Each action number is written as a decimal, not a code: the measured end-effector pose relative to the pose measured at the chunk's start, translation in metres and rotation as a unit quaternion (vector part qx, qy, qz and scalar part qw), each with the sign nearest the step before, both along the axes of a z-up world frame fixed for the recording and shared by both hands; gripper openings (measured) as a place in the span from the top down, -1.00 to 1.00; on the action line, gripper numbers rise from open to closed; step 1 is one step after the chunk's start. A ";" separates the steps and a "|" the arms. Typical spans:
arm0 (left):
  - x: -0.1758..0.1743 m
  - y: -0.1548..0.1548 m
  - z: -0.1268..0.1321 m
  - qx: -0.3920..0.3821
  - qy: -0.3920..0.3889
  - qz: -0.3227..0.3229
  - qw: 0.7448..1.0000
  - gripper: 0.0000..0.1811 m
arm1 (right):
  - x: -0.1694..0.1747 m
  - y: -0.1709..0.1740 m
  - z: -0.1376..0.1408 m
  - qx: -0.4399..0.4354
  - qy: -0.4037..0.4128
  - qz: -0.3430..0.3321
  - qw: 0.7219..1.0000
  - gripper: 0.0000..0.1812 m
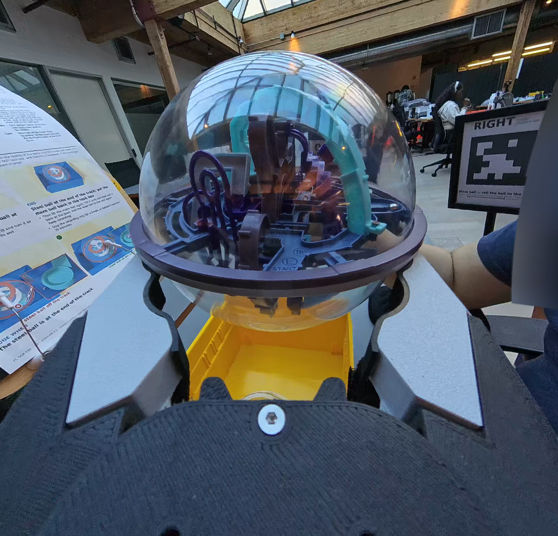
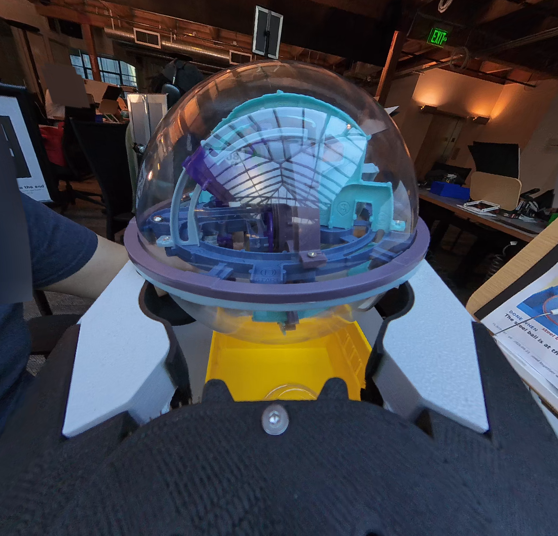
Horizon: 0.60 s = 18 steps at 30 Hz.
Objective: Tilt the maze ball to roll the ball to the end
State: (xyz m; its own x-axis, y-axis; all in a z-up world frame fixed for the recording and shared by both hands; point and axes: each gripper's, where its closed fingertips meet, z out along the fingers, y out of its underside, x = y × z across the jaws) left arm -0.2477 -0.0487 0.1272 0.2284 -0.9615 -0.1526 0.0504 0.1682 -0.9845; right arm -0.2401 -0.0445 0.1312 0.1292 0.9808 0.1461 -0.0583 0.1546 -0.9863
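Note:
The maze ball is a clear sphere with a purple equator ring and blue, teal and purple tracks inside. It is held upright above a yellow box. My left gripper grips it, one finger on each side just under the ring. My right gripper grips it the same way from the opposite side, where the maze ball fills the view. A small steel ball lies on the dark blue track at the right edge, beside the teal arch.
An open yellow box sits right under the sphere and also shows in the right wrist view. An instruction sheet stands at the left. A framed marker sign stands at the right. A person's arm reaches in behind the ball.

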 end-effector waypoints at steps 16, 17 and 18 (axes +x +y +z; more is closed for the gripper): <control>0.000 0.004 0.003 -0.063 -0.028 -0.014 0.998 -0.67 | 0.000 0.005 0.002 -0.064 -0.004 -0.013 0.998 -0.73; 0.000 0.005 0.002 -0.066 -0.029 -0.014 0.997 -0.67 | 0.000 0.005 0.002 -0.067 -0.003 -0.013 0.998 -0.73; 0.000 0.005 0.002 -0.067 -0.029 -0.014 0.997 -0.67 | 0.000 0.005 0.002 -0.068 -0.003 -0.013 0.998 -0.73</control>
